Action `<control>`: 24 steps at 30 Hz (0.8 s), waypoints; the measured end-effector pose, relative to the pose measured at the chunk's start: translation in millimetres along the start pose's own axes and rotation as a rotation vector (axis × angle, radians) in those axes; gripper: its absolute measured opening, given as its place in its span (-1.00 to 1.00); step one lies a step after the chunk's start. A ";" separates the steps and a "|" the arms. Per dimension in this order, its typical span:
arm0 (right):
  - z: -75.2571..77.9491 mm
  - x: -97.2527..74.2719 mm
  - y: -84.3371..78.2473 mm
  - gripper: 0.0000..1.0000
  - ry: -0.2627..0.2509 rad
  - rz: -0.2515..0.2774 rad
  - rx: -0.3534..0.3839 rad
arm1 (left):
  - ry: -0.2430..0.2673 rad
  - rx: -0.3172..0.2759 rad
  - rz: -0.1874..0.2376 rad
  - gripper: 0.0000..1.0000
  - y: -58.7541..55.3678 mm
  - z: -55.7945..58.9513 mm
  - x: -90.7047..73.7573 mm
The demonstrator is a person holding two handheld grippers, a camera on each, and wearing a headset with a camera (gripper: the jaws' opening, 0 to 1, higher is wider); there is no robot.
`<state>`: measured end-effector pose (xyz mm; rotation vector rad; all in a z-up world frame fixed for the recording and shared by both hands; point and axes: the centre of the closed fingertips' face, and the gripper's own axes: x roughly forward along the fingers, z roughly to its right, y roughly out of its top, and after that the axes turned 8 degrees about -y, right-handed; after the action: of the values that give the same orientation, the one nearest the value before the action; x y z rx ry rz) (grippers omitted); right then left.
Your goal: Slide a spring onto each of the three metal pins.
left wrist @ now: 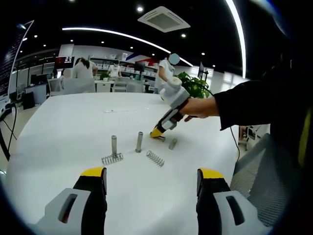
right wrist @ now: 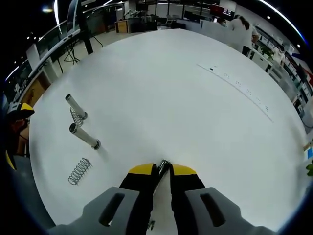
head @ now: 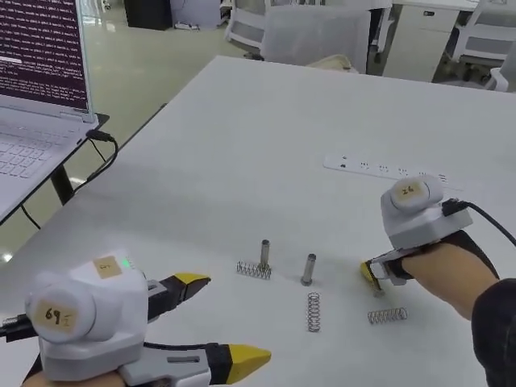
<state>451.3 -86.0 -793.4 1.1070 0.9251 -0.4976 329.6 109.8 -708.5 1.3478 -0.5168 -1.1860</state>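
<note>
Two metal pins stand upright on the white table: one (head: 264,253) (left wrist: 114,145) (right wrist: 75,104) with a spring (head: 253,269) (left wrist: 112,158) lying against its base, the other (head: 310,268) (left wrist: 139,141) (right wrist: 83,136) just to its right. A second spring (head: 314,311) (left wrist: 155,157) (right wrist: 79,170) lies in front of that pin. A third spring (head: 387,315) (left wrist: 172,143) lies further right, below my right gripper (head: 373,274) (left wrist: 157,133) (right wrist: 163,169). That gripper's tips touch the table, shut on a small metal pin (right wrist: 164,165). My left gripper (head: 219,317) (left wrist: 151,174) hovers open at the near left, holding nothing.
A white power strip (head: 387,169) lies beyond the pins. An open laptop (head: 32,89) sits on a side stand at the left, with a black cable (head: 105,153) hanging by the table edge. Office chairs stand behind the table's far end.
</note>
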 end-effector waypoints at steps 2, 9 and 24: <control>-0.3 0.1 0.2 -0.81 0.000 -0.004 -0.006 | 0.000 0.000 -0.001 0.43 -0.3 -0.3 -0.1; -4.1 -0.2 -0.1 -0.87 0.015 -0.016 -0.014 | 0.000 -0.002 0.000 0.43 0.0 -0.4 -0.5; -12.0 -13.5 3.5 -0.88 0.053 0.017 0.001 | 0.001 0.006 0.004 0.41 2.2 0.1 -1.0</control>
<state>442.0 -74.9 -782.0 1.1332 0.9608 -0.4565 329.9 110.2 -706.1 1.3514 -0.5227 -1.1811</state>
